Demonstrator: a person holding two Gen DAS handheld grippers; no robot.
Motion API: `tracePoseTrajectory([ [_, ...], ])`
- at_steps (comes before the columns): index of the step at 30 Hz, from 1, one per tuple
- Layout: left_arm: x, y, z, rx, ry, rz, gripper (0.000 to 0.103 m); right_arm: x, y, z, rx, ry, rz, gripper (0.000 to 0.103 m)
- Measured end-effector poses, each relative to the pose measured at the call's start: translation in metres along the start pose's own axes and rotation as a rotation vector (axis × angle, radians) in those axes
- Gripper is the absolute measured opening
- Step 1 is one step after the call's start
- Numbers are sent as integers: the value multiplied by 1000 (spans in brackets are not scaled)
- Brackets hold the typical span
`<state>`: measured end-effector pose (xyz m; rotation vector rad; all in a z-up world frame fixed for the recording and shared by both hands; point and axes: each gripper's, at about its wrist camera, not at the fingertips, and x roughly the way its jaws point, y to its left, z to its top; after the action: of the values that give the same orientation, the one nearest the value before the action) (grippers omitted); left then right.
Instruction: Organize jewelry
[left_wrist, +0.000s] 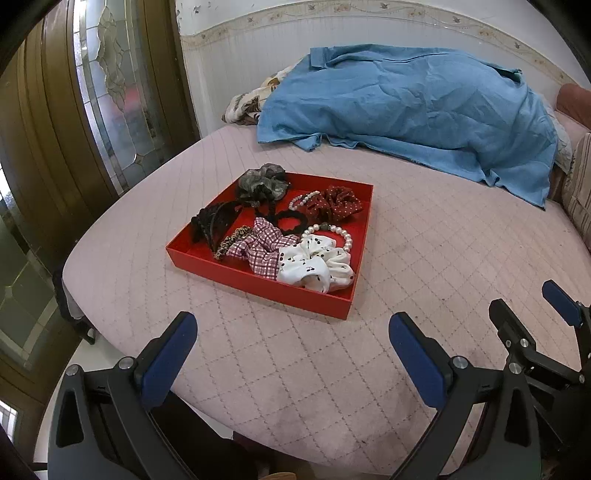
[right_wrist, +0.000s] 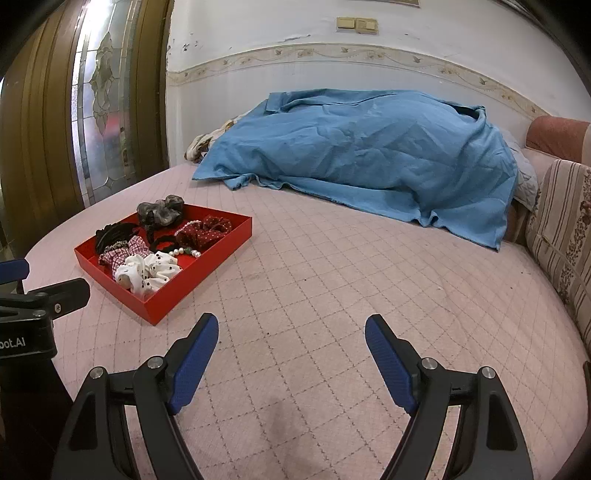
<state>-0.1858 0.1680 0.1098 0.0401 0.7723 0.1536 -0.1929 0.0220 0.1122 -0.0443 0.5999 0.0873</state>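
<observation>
A red tray (left_wrist: 258, 277) sits on the pink quilted bed and also shows at the left of the right wrist view (right_wrist: 192, 277). It holds a white cherry-print scrunchie (left_wrist: 314, 266), a pink checked scrunchie (left_wrist: 264, 249), a red dotted scrunchie (left_wrist: 341, 203), a grey scrunchie (left_wrist: 262, 182), a black hair claw (left_wrist: 212, 221), a black hair tie (left_wrist: 290, 220) and a pearl bracelet (left_wrist: 332, 230). My left gripper (left_wrist: 291, 347) is open and empty, just in front of the tray. My right gripper (right_wrist: 291, 349) is open and empty, to the right of the tray.
A crumpled blue sheet (left_wrist: 406, 110) covers a heap at the back of the bed. A striped cushion (right_wrist: 561, 229) lies along the right edge. A wooden door with stained glass (left_wrist: 92, 92) stands at the left. The bed edge runs close below the grippers.
</observation>
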Motion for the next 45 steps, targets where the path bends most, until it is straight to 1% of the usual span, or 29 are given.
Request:
tracePoseTrajectory([
  [26, 5, -1, -6, -1, 18, -25, 103, 0, -1, -1, 8, 3, -2, 86],
  [38, 5, 0, -6, -7, 20, -57, 103, -1, 0, -2, 8, 2, -2, 86],
  [45, 6, 1, -6, -11, 30, -60, 103, -1, 1, -2, 9, 3, -4, 86],
])
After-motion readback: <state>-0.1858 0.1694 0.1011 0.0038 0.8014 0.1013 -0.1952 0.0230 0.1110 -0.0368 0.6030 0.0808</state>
